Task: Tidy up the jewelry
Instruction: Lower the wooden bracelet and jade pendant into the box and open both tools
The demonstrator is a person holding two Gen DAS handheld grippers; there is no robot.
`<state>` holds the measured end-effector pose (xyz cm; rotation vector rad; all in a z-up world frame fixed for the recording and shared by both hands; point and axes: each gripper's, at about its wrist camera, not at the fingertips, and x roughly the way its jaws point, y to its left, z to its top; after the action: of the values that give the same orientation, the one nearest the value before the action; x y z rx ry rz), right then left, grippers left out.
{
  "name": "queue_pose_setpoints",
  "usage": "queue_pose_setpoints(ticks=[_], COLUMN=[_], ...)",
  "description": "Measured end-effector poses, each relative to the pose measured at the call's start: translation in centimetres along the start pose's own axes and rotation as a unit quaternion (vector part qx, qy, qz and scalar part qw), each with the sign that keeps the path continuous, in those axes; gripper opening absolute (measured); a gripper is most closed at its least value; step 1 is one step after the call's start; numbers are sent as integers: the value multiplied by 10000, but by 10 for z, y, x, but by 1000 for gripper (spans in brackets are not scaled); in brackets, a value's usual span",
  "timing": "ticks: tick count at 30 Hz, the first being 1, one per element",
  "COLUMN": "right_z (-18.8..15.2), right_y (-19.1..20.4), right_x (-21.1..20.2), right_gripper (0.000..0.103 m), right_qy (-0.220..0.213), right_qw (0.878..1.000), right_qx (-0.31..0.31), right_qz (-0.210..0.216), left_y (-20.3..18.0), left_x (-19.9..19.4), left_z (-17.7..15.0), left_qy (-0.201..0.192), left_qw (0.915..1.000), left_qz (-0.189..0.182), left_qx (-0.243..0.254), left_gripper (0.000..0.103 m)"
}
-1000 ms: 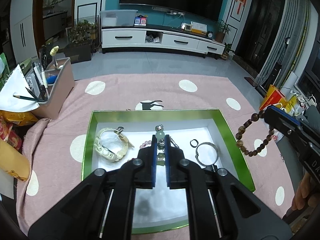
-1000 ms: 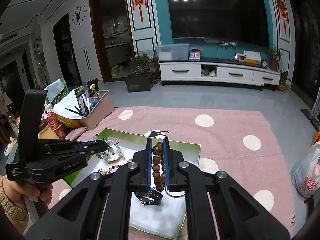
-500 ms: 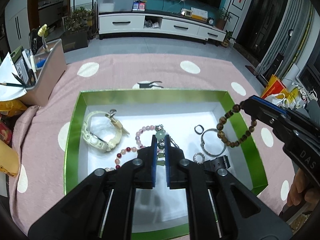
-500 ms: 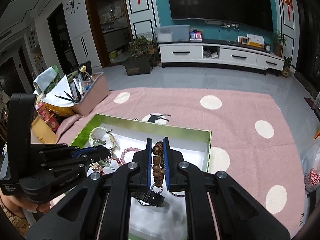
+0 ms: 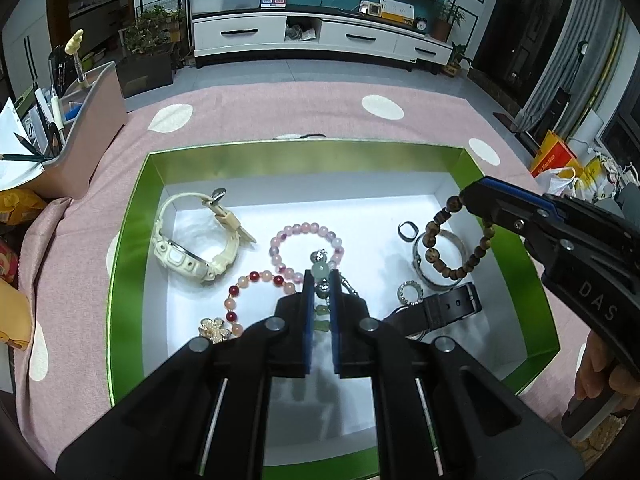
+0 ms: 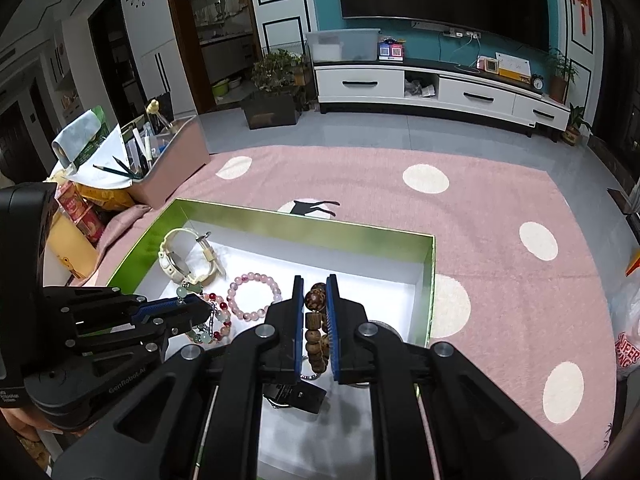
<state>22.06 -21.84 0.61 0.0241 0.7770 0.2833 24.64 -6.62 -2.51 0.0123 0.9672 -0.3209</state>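
Observation:
A green box [image 5: 132,216] with a white floor holds jewelry on a pink dotted cloth. My left gripper [image 5: 321,280] is shut on a green bead bracelet [image 5: 320,270] and holds it over the box's middle. My right gripper [image 6: 315,300] is shut on a brown wooden bead bracelet [image 6: 314,322], which hangs over the box's right side [image 5: 440,256]. In the box lie a cream watch [image 5: 192,240], a pink bead bracelet [image 5: 304,248], a red-and-pink bead bracelet [image 5: 244,284], a silver bangle [image 5: 440,256], rings and a black strap [image 5: 448,308].
A pink organizer bin [image 5: 80,128] with pencils and papers stands at the left of the cloth. Yellow packets [image 5: 16,308] lie at the left edge. Bags [image 5: 560,160] sit at the far right. A TV cabinet [image 5: 320,36] stands beyond the floor.
Both grippers have come down and forward toward the box with their bracelets. The brown bracelet has moved from outside the right wall to inside, over the bangle.

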Motion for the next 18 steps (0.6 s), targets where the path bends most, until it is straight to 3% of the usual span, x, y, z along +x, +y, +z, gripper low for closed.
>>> queue_pose_setpoints(ticks=[18], right_z=[-3], right_y=[8], right_x=[13], right_gripper=[10], right_qy=[199], right_qw=[9998], right_qx=[-78], right_qz=[-22], left_y=[0], left_x=[8], left_z=[-7], left_qy=[182], left_qw=[9997], left_qz=[135], left_qx=[91], left_gripper=[6])
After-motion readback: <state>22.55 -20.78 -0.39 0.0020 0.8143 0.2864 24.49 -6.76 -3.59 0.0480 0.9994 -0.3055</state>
